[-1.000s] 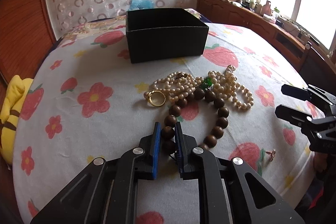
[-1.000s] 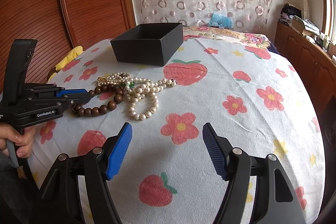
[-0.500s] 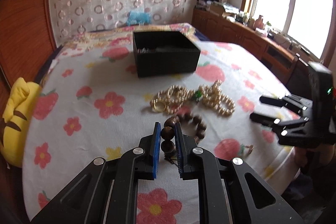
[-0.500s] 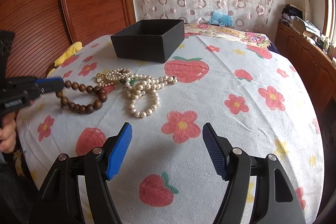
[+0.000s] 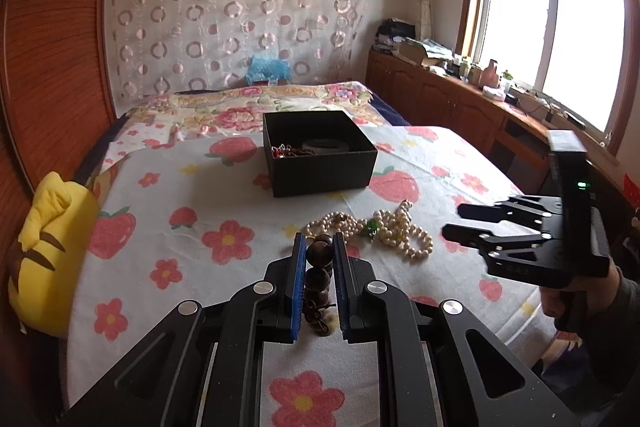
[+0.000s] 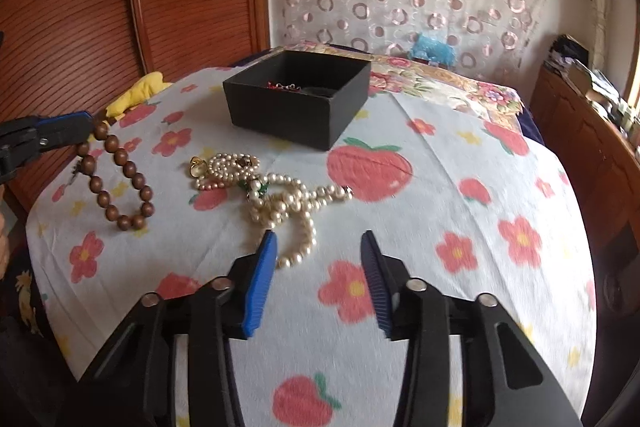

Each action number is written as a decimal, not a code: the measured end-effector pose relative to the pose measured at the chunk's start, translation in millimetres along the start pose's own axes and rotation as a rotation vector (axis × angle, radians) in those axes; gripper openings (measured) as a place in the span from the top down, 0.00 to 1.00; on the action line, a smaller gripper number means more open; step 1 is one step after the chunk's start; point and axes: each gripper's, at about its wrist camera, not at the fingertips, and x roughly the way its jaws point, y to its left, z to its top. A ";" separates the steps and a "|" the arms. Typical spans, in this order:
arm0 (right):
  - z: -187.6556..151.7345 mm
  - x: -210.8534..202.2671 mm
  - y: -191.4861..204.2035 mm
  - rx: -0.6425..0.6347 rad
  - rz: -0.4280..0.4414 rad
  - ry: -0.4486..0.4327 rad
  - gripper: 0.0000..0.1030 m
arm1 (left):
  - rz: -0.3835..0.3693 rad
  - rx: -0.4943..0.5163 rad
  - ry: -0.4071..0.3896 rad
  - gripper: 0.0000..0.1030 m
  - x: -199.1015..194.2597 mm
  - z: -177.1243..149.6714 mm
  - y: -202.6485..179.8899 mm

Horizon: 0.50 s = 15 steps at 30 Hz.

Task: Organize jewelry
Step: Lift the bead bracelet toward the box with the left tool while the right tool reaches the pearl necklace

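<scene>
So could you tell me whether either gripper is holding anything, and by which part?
The left gripper pinches the wooden bead bracelet by beads at its top end; the loop hangs free. The right gripper is open, holding nothing.

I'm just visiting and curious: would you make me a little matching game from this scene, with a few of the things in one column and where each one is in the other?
Things:
1. wooden bead bracelet
2. pearl necklace
3. black box
4. gold ring

Places or states:
A. standing open beyond the jewelry, some pieces already inside
B. hanging from the shut left gripper
C. lying in loops just ahead of the open right gripper
D. on the cloth beside the smaller pearl strand

Pairs: 1-B, 2-C, 3-A, 4-D
</scene>
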 end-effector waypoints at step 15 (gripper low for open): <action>8.0 40.8 6.4 -0.079 0.009 0.098 0.92 | 0.009 -0.017 -0.019 0.88 -3.4 -0.2 8.8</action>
